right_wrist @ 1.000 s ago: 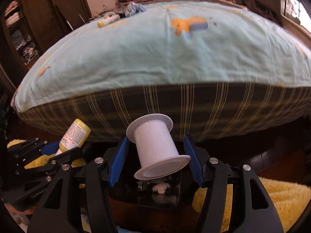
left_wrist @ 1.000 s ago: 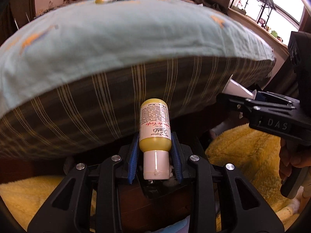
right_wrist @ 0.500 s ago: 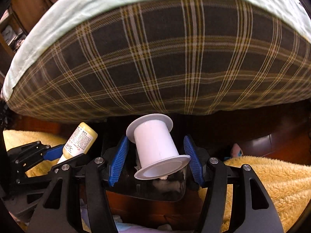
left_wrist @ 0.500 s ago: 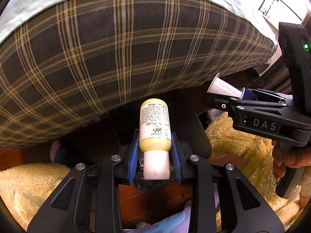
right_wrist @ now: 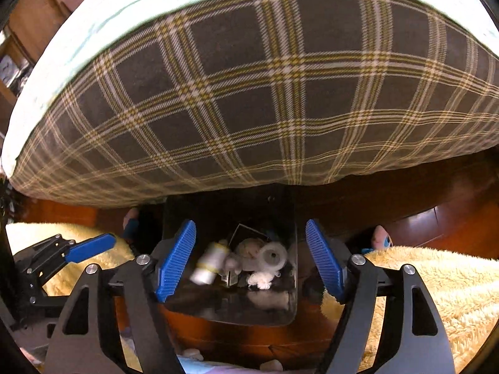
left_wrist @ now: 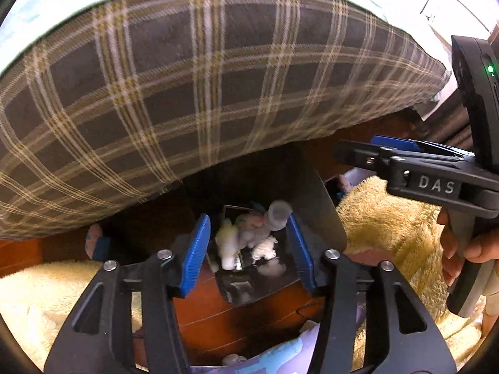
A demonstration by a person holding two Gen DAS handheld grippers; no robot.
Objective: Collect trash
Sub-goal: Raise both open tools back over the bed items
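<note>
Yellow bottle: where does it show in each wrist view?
Left wrist: yellow bottle blurred in the dark bin, just right of the claw's left pad.
Right wrist: bottle at the bin's left, tilted, blurred.
Shared landmark: white spool beside it.

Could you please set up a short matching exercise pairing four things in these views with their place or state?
Things:
1. small yellow bottle
2. white plastic spool
3. left hand-held gripper
4. fluffy yellow rug

Place or state:
A. spread on the wooden floor
B. in the dark bin, right of the bottle
C. open, nothing between its pads
D. in the dark bin, white cap nearest the camera

Pairs: 1-D, 2-B, 3-C, 4-A
</note>
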